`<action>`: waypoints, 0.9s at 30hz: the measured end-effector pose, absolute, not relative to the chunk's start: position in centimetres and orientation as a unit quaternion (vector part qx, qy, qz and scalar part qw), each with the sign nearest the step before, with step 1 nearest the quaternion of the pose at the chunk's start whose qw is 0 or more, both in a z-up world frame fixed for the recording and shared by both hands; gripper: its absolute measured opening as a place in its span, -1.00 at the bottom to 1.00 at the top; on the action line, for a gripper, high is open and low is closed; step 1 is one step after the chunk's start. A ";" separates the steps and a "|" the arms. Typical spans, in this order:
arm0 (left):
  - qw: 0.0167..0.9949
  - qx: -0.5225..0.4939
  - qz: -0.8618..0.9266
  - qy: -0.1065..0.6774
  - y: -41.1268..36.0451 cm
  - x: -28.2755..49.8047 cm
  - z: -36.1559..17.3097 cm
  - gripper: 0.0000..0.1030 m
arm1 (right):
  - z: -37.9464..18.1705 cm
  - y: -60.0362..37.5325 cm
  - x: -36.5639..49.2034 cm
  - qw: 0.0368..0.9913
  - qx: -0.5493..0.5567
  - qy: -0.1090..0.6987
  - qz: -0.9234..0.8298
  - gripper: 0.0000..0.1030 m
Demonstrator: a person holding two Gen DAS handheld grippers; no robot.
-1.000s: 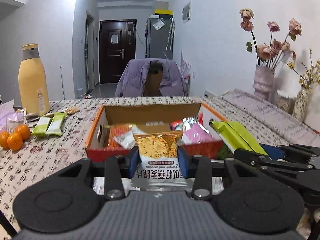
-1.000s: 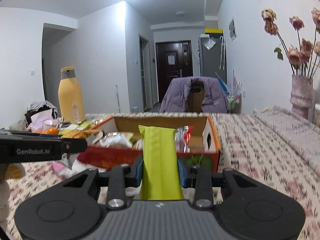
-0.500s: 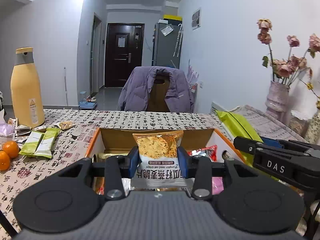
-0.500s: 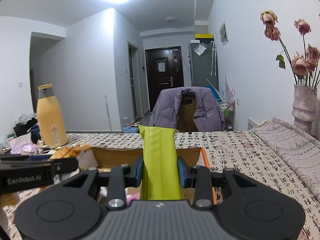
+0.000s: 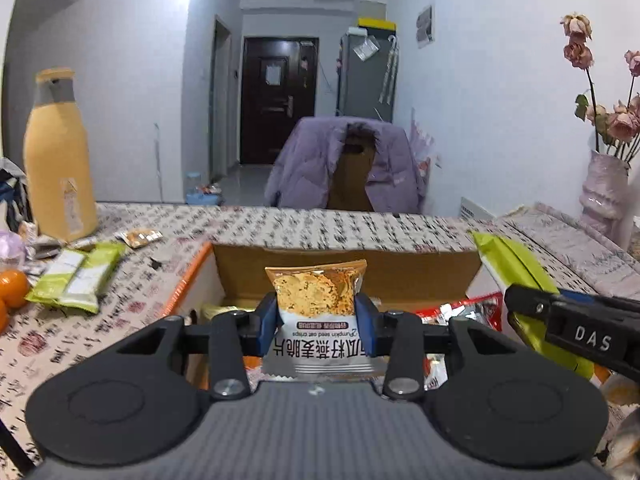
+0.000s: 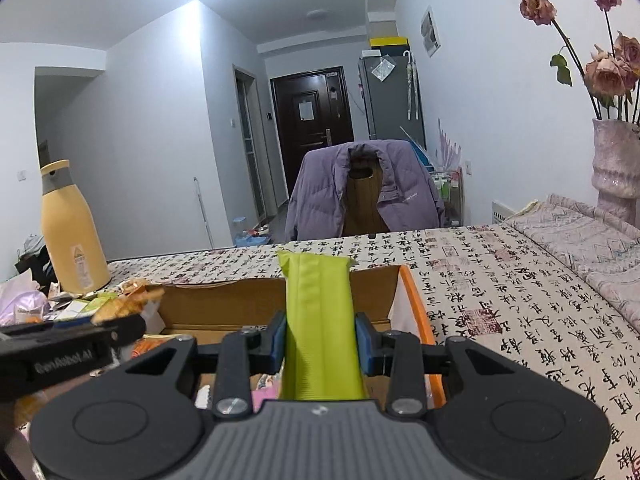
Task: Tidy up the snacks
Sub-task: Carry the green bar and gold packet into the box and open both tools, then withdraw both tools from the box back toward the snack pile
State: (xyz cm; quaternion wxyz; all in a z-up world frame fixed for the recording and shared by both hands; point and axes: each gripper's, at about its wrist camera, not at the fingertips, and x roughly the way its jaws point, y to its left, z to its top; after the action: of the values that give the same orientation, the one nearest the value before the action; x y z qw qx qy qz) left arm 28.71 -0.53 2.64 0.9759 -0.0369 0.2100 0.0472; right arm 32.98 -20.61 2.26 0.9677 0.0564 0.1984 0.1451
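Note:
My left gripper [image 5: 316, 326] is shut on a pumpkin seed oat crisps packet [image 5: 318, 300] and holds it above the open cardboard box [image 5: 348, 268] with orange rims. My right gripper [image 6: 320, 340] is shut on a long lime-green snack packet [image 6: 320, 320] and holds it over the same box [image 6: 224, 304]. The green packet [image 5: 516, 268] and right gripper also show at the right of the left wrist view. Red and other snack packets [image 5: 464, 312] lie inside the box.
Two green bars [image 5: 76, 276], a small orange sachet [image 5: 140, 236], oranges [image 5: 12, 288] and a tall yellow bottle [image 5: 56, 160] stand on the table at the left. A vase of dried roses [image 6: 616, 160] is at the right. A chair with a purple jacket [image 6: 364, 196] is behind the table.
Both grippers have moved forward and up with their packets, from in front of the box to over it. The view now looks across the box's far wall.

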 end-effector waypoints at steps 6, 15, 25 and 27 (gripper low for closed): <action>0.977 -0.042 0.057 0.203 -0.1 28.5 2.2 0.13 | 2.1 -20.2 32.1 0.970 0.043 0.195 0.140 -0.23; 0.982 -0.055 0.084 0.161 0.4 27.4 2.9 1.00 | 2.2 -21.0 31.7 0.972 0.067 0.187 0.123 1.00; 0.980 -0.083 0.080 0.165 0.8 26.9 3.5 1.00 | 2.0 -21.2 31.9 0.973 0.067 0.186 0.120 1.00; 0.980 -0.085 0.084 0.160 0.7 26.6 4.0 1.00 | 2.3 -21.5 31.8 0.973 0.071 0.181 0.122 1.00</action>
State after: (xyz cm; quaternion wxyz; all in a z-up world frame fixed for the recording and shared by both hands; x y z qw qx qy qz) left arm 26.57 0.67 3.96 0.9799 -0.0846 0.1596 0.0842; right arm 31.81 -21.47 2.25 0.9733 0.0710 0.1812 0.1219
